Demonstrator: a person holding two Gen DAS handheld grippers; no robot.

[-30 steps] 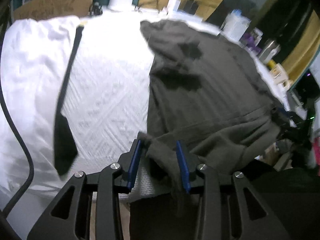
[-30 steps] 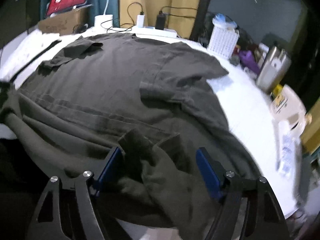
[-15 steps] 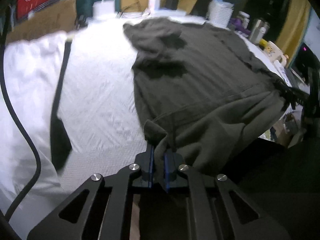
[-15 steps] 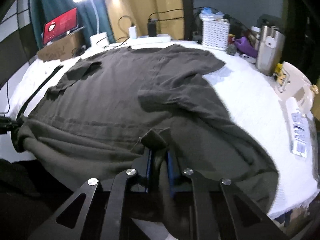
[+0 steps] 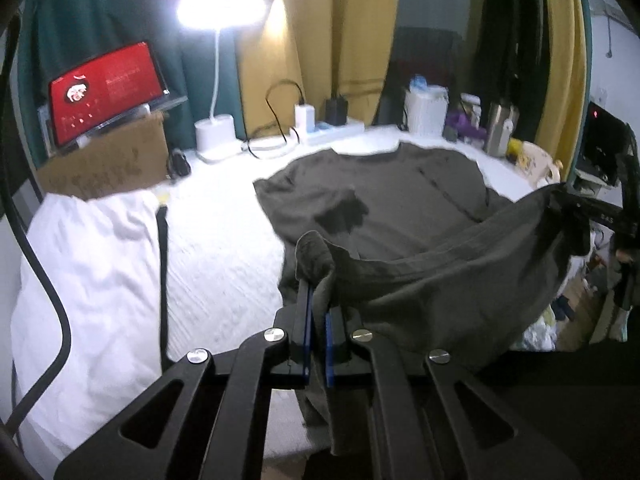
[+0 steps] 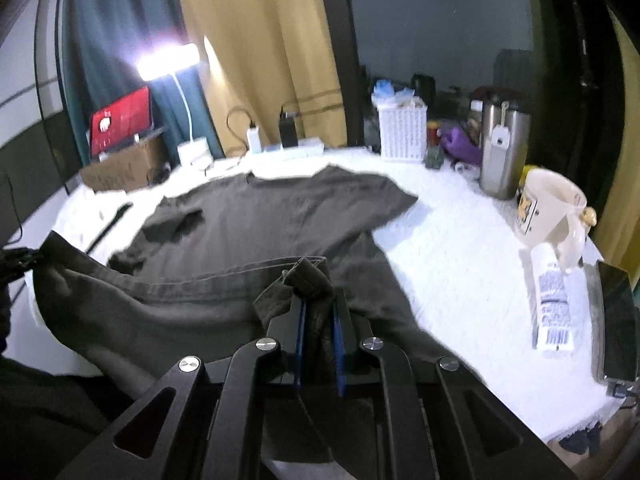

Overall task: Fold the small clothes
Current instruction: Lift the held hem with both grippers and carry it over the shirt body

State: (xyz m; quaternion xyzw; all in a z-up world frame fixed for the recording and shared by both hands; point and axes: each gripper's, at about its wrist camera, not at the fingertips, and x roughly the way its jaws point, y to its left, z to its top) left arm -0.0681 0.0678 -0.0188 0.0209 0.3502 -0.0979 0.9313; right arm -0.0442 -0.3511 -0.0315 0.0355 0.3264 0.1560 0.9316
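Your left gripper (image 5: 316,312) clamped on the near hem of the dark olive shirt (image 5: 400,200), your right gripper (image 6: 319,312) pinching the same hem, apparently its other corner, shirt spread across the white table (image 6: 460,240), hem lifted.

Left wrist view: sits just behind the left tool (image 5: 316,312), angled down across the white-covered bench (image 5: 224,248) toward the lit white desk lamp (image 5: 220,12). Right wrist view: same low, close stance behind the right tool (image 6: 318,312). Shared ground: dark olive cotton shirt (image 6: 280,216) (seen from opposite ends of its hem), lamp, red laptop screen (image 5: 104,88).
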